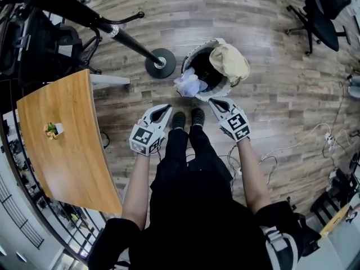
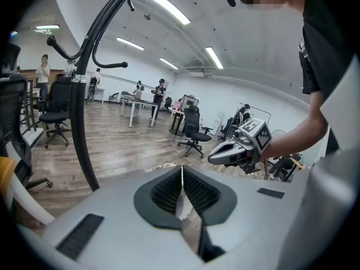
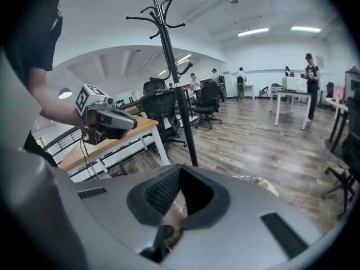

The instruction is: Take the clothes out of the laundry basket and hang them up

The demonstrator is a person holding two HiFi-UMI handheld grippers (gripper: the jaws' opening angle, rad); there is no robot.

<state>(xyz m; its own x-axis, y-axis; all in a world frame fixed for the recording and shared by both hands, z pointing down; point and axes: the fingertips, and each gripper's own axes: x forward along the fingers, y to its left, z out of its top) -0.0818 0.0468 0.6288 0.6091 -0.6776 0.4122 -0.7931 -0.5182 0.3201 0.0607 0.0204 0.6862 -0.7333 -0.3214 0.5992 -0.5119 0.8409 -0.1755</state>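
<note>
Left gripper (image 1: 166, 107) and right gripper (image 1: 213, 101), both pressed together and empty, hang near the laundry basket (image 1: 194, 50) of clothes (image 1: 230, 62) on the floor (image 1: 270, 94)

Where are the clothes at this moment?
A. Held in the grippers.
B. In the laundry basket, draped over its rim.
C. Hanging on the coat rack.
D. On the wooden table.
B: the cream garment and the pale lilac garment both lie over the rim of the laundry basket.
</note>
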